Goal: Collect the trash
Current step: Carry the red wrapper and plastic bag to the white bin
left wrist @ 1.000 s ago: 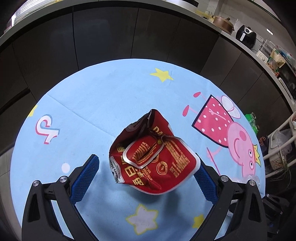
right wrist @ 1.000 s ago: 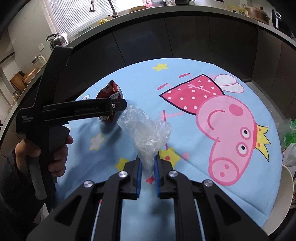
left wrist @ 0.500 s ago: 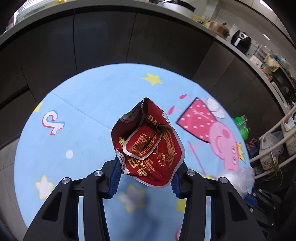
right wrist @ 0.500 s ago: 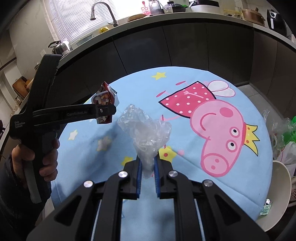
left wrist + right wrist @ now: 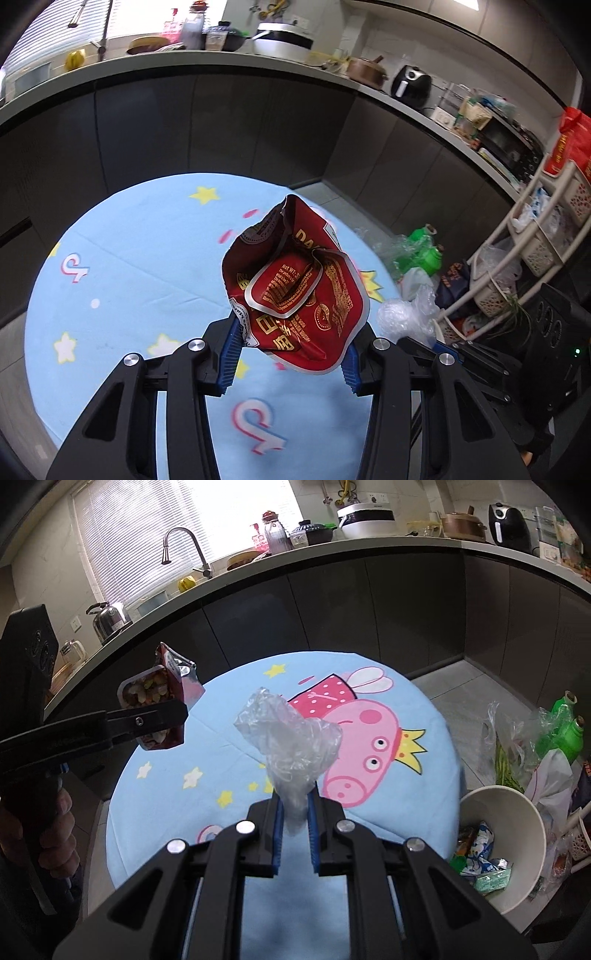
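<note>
My left gripper [image 5: 290, 352] is shut on a crumpled red snack bag [image 5: 295, 291] and holds it in the air above the round table with the blue cartoon cloth [image 5: 129, 266]. The bag also shows in the right wrist view [image 5: 162, 698], at the left, clamped in the left gripper [image 5: 173, 716]. My right gripper [image 5: 295, 827] is shut on a crumpled clear plastic wrap [image 5: 291, 742], lifted above the table [image 5: 388, 797]. That wrap shows in the left wrist view [image 5: 404, 317] too. A white bin [image 5: 532, 849] with wrappers inside stands on the floor at the right of the table.
Dark cabinets under a kitchen counter [image 5: 332, 554] curve behind the table. Green bottles and plastic bags [image 5: 554, 738] lie on the floor at the right. A white basket rack [image 5: 535, 229] stands at the right in the left wrist view.
Both grippers have risen away from the table with their loads. The left gripper closed on the red bag and lifted it. The white bin has come into the right wrist view.
</note>
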A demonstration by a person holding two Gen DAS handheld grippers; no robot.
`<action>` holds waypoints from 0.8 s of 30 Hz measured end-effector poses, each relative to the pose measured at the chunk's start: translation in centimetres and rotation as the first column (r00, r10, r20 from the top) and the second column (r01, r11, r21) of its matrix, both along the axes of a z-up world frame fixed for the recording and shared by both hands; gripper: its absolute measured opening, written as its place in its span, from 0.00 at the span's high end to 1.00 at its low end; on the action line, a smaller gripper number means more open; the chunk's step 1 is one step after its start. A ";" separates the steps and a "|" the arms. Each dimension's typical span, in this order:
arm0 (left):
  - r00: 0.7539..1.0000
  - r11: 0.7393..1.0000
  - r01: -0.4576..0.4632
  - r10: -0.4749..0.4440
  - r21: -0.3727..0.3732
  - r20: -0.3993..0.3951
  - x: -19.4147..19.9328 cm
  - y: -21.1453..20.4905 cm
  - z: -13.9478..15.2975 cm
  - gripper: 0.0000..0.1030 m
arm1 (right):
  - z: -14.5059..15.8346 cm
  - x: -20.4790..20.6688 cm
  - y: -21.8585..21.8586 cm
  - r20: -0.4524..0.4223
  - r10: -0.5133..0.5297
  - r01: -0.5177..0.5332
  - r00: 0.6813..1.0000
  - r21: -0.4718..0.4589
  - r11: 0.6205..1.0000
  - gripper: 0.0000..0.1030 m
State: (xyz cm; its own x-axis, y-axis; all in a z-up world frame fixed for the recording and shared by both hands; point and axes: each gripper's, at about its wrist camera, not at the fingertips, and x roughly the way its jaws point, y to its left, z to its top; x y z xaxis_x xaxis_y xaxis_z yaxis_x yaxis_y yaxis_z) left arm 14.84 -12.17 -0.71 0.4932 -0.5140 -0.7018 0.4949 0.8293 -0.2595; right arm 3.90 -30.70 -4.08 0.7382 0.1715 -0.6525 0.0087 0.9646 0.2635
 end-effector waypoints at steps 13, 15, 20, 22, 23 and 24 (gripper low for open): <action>0.976 0.976 0.216 -0.216 0.001 -0.012 -4.6 -10.3 -0.3 0.59 | -0.8 -5.6 -9.0 -0.003 -0.221 0.221 0.975 0.022 0.975 0.88; 0.971 0.971 0.237 -0.237 0.008 -0.017 -5.0 -11.6 -0.6 0.59 | -1.2 -6.3 -10.2 -0.006 -0.247 0.247 0.969 0.028 0.969 0.88; 0.958 0.958 0.287 -0.286 0.021 -0.032 -6.0 -14.8 -1.1 0.59 | -2.3 -7.7 -12.8 -0.024 -0.301 0.302 0.953 0.044 0.952 0.88; 0.953 0.953 0.302 -0.301 0.026 -0.040 -6.1 -15.8 -1.4 0.59 | -2.9 -8.1 -13.6 -0.033 -0.319 0.321 0.947 0.051 0.946 0.88; 0.951 0.951 0.308 -0.307 0.029 -0.045 -6.1 -16.2 -1.5 0.59 | -3.2 -8.4 -14.0 -0.038 -0.328 0.330 0.944 0.054 0.942 0.88; 0.948 0.949 0.314 -0.313 0.033 -0.051 -6.2 -16.7 -1.8 0.59 | -3.4 -8.5 -14.4 -0.042 -0.335 0.337 0.941 0.057 0.940 0.88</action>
State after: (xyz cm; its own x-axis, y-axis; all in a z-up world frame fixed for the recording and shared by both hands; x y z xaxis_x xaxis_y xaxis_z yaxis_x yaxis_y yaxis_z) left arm 8.65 -28.89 -2.48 0.2793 -0.6084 -0.7428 0.7203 0.6443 -0.2569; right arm -4.63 -45.06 -7.45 0.7396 -0.0422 -0.6718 0.3390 0.8856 0.3176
